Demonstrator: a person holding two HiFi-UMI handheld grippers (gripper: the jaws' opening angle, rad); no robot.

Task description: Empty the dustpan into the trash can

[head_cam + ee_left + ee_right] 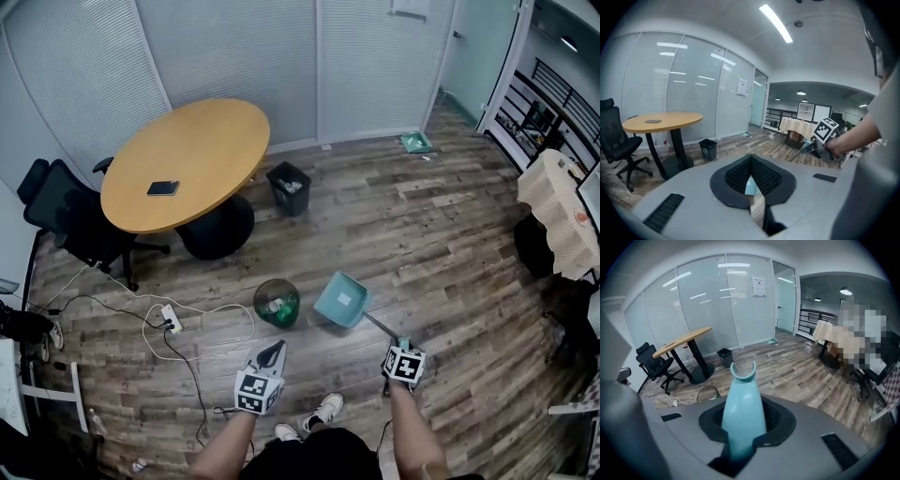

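Observation:
A teal dustpan (341, 299) hovers tilted just above the wood floor, its long handle running back to my right gripper (400, 346). That gripper (743, 417) is shut on the teal handle (740, 399), which fills the gap between its jaws. A black trash can (289, 187) stands by the round table's foot; it also shows as the black trash can (725, 356) and as the black trash can (708, 149). A round green bin (277, 303) sits on the floor left of the dustpan. My left gripper (273, 351) is lower left of it, and this left gripper (751, 157) has its jaws closed tip to tip on nothing.
A round wooden table (187, 161) carries a phone (163, 187). A black office chair (58, 214) is at its left. A power strip (171, 320) and cables lie on the floor. A second teal dustpan (415, 142) lies far back. A cloth-covered table (561, 211) stands at right.

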